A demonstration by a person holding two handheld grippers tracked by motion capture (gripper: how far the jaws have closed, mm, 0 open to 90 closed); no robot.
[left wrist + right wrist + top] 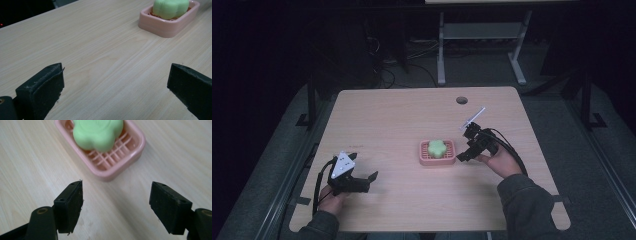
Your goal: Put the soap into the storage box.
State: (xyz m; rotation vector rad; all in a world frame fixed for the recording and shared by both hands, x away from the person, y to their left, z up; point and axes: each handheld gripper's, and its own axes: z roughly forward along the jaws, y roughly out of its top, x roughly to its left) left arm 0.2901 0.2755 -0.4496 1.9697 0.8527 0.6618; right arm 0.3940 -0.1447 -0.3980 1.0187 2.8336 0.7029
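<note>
1. The table (402, 115) is a pale wood-grain top. Both grippers are over its near half, and a small dark hole (462, 100) sits near its far edge, beyond the right gripper.
2. The person's right hand (501, 162) and sleeve (527, 205) come in from the near edge at the right; the left hand (331, 200) comes in at the near left corner.
3. The left gripper (373, 176) is at the near left, well apart from the dish, with a grey three-cornered plate on top. Its jaws stand wide apart with nothing between them — in the left gripper view bare table fills the gap, and the jaws are low over the wood.
4. The right gripper (460, 156) is just beside the dish, on the dish's right edge as the high view shows it. Its jaws are spread wide and empty. In the right gripper view the dish's near corner lies just ahead of the gap between the two jaws, not yet inside it; whether a jaw touches the rim I cannot tell.
5. The dish (424, 159) is a pink, slatted soap tray lying flat on the table, between the two grippers but far closer to the right one.
6. The soap (437, 148) — a green, flower-shaped bar — rests on the dish's slats, toward the end of the dish farther from the right gripper. Neither gripper touches it.
</note>
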